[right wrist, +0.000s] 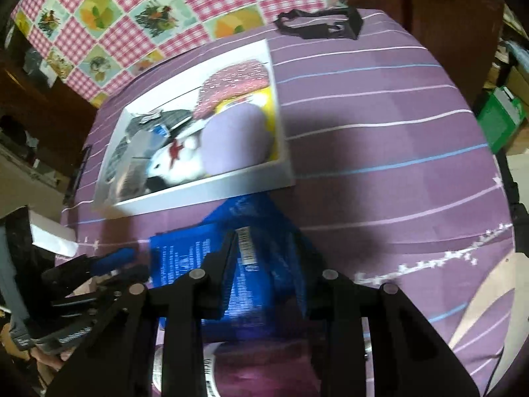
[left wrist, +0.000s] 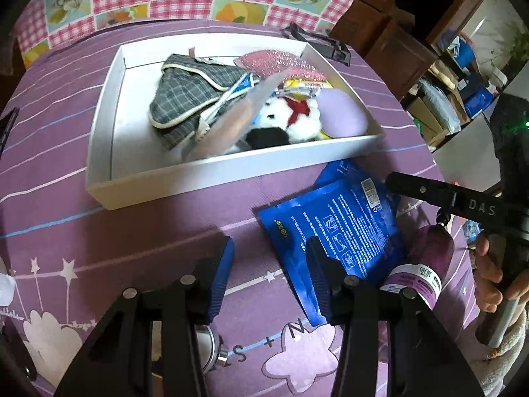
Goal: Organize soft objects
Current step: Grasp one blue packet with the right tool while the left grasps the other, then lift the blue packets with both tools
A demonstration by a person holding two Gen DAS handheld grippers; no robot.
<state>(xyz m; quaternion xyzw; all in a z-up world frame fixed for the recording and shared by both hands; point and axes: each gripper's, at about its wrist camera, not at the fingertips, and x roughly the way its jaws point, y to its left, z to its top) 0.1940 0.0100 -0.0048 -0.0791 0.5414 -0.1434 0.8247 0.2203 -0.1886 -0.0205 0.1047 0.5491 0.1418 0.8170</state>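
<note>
Jaws of the left gripper (left wrist: pixel 269 276) stand spread, its right pad overlapping the glossy blue plastic packet (left wrist: pixel 334 228); no pinch evident. Right gripper (right wrist: pixel 264 266) straddles that packet, contact blurred, grip undeterminable. White shallow cardboard box (left wrist: pixel 231 173) at twelve o'clock; contents overlapping, partly hidden.

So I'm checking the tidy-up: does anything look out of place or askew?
Yes. The white box is piled unevenly to one side, one end bare. The blue packets and a purple roll lie outside on the purple cloth.
</note>
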